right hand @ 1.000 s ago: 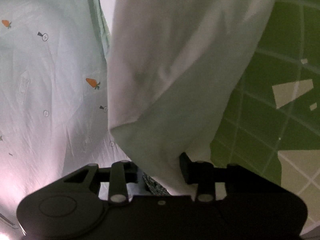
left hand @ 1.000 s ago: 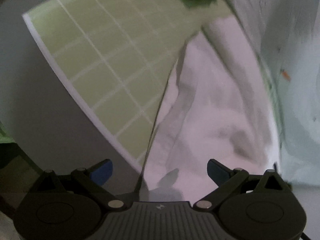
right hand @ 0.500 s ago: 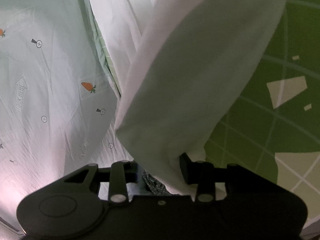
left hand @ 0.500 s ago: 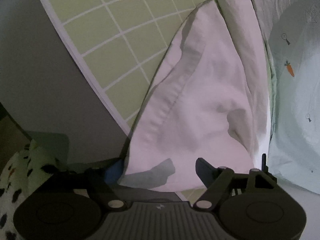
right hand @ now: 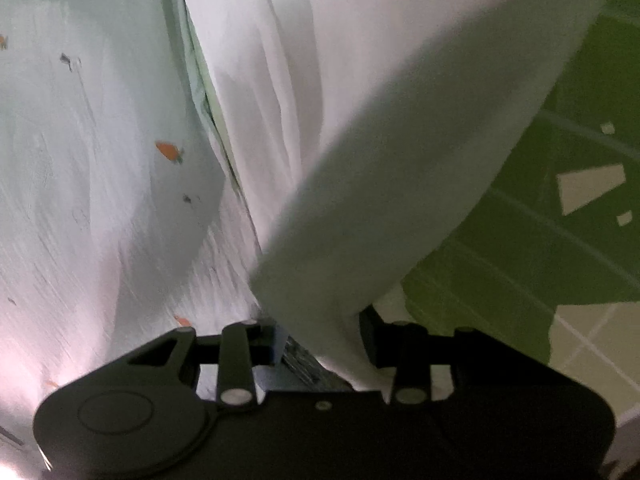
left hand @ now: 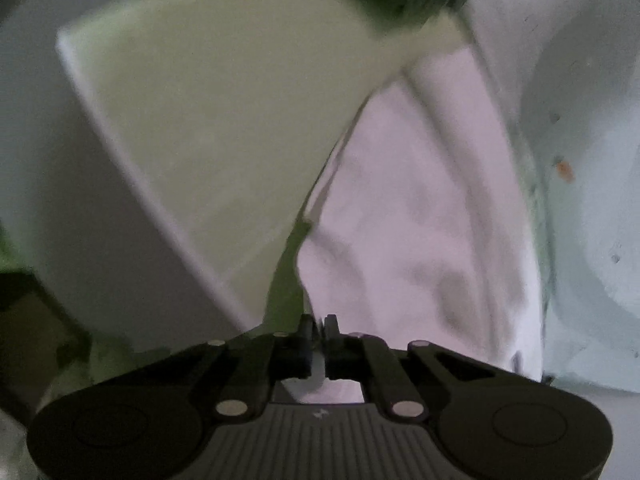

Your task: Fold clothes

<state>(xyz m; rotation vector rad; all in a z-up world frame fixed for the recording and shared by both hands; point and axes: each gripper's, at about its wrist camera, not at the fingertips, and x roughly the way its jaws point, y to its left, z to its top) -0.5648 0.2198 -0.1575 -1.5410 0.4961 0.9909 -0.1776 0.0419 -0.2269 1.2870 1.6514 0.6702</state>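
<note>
Both jaws seem clamped on the white garment [left hand: 420, 220], left view blurred.

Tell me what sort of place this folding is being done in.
Probably a home room, perhaps a bedroom. A carrot-print sheet lies beside a green grid mat, and both grippers hold a white garment over them.

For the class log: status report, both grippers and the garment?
Left gripper shut on white garment. Right gripper shut on it too. Carrot-print sheet alongside, nothing blocking.
</note>
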